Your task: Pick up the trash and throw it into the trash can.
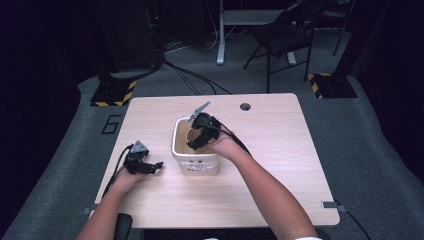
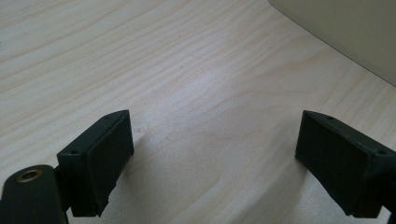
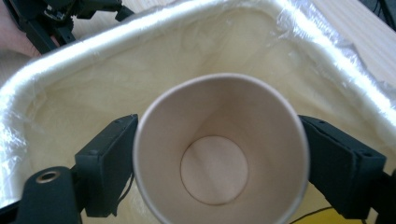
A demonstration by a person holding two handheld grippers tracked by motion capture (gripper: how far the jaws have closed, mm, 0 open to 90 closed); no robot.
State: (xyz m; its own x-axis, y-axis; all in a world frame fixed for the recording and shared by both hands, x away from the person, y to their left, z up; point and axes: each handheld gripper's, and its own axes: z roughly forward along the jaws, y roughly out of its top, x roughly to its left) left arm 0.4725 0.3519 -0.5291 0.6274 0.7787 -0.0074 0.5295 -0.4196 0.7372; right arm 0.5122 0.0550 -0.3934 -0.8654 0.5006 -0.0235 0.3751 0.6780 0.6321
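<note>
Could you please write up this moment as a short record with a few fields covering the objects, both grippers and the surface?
surface: light wooden table
container: cream square plastic bin lined with a clear plastic bag, standing upright near the table's middle
cup: brown paper cup, empty, its mouth facing the camera, over the bin's opening
right gripper: shut on the cup, one jaw on each side of it
left gripper: open, holding nothing, low over bare table left of the bin

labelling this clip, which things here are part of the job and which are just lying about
In the job:
- paper cup, held in the right tool
- lined bin the cup is over

Just about:
- left tool, open over bare table
- folding chair behind
- floor cables
</note>
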